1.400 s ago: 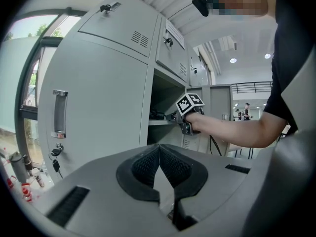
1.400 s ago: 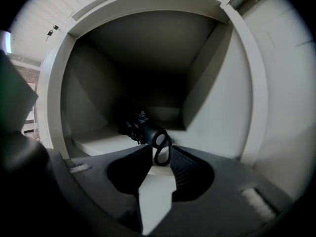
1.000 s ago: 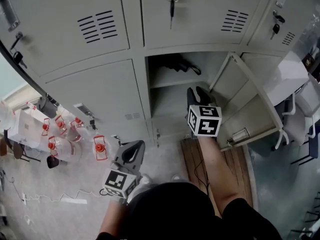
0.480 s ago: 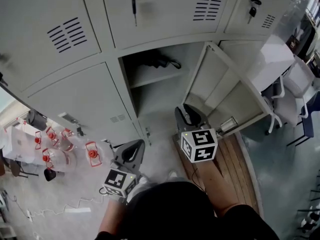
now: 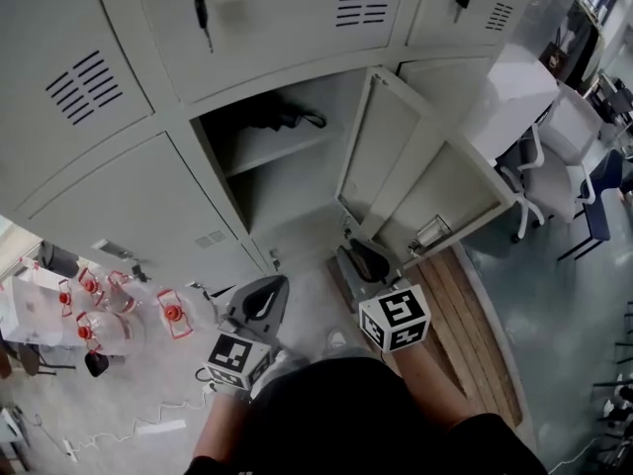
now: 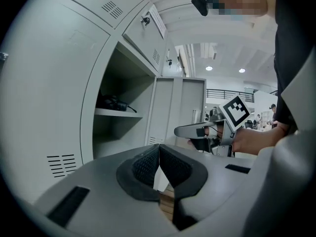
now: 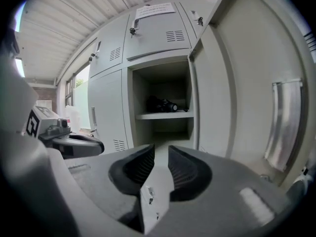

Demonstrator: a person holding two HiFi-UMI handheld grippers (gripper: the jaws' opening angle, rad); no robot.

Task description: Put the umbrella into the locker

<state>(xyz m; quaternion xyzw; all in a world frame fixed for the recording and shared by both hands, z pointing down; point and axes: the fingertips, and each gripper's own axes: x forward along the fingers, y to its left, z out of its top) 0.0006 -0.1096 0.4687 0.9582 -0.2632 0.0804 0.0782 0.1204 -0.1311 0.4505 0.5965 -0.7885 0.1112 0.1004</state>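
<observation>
umbrella [image 5: 282, 121]: black, I see it lying on the upper shelf [image 5: 269, 148] inside the open locker [image 5: 287, 194], well apart from both tools.
door [image 5: 394, 156]: swung open, at the right of the compartment.
left tool [image 6: 158, 151]: clenched, pads meeting at the tips, nothing in them; near me, left of the opening.
right tool [image 7: 161, 158]: jaws closing, a narrow gap between them, nothing in it; low before the compartment, near the door's bottom edge.
</observation>
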